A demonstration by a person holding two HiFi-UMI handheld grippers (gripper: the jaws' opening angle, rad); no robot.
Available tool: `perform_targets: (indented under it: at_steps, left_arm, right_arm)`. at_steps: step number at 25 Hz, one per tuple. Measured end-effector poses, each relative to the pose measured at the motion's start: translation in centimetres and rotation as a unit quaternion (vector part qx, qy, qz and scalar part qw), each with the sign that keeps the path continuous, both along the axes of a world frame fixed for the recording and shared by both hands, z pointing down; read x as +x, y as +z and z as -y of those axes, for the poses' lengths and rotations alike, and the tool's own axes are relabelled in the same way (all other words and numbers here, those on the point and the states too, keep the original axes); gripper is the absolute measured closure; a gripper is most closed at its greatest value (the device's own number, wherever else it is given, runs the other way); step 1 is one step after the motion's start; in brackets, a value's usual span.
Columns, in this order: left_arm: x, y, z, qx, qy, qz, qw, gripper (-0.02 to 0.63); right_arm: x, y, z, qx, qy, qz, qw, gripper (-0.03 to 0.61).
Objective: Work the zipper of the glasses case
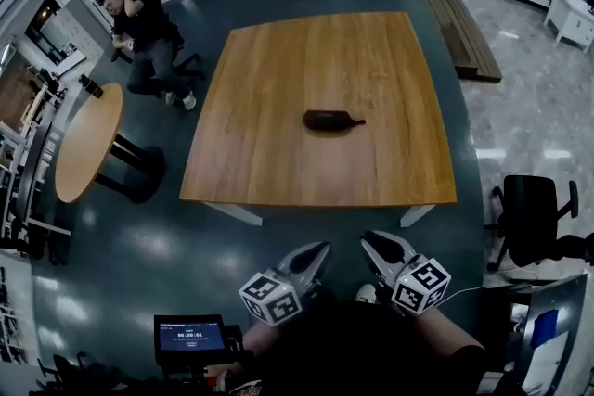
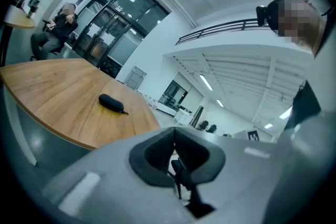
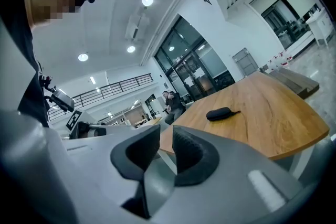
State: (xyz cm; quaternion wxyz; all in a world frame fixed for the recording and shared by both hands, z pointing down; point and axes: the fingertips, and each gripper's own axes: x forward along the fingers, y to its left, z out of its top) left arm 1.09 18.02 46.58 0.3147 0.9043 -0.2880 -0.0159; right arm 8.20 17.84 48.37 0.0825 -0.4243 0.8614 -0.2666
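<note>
Well short of case: left claw pressed together, right claw slightly spread, empty; approach level, aim for pull.

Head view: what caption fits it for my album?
Glasses case on the wooden table, left gripper and right gripper both short of it.

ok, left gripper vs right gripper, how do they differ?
The left gripper has shut jaws; the right gripper has them slightly apart. In the head view the left gripper angles rightward, the right gripper leftward. Both are empty, short of the table, off the glasses case.
</note>
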Motion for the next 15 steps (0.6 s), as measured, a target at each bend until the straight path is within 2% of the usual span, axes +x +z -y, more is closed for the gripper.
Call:
perform_targets:
  at_steps: [2, 5, 8, 15]
  left_arm:
    - [-0.8, 0.5, 1.2, -0.006, -0.016, 0.000, 0.9998, 0.611]
    - [-1.7, 1.3, 3.6, -0.018, -0.032, -0.003, 0.9993, 0.611]
    - [-2.1, 2.2, 6.6, -0.027, -0.031, -0.009, 0.9991, 0.611]
    - [-3.8, 2.1, 16.3, -0.029, 0.001, -0.020, 0.9994, 0.611]
  right_arm:
    - [-0.5, 0.7, 1.0, 0.003, -0.010, -0.015, 1.000, 0.499]
    - [-1.4, 1.9, 3.1, 0.012, -0.026, -0.064, 0.998, 0.495]
    - [-1.9, 3.2, 5.4, 0.012, -0.030, -0.104, 0.994, 0.487]
    - [-1.0, 5.8, 15.4, -0.050, 0.027, -0.104, 0.993, 0.486]
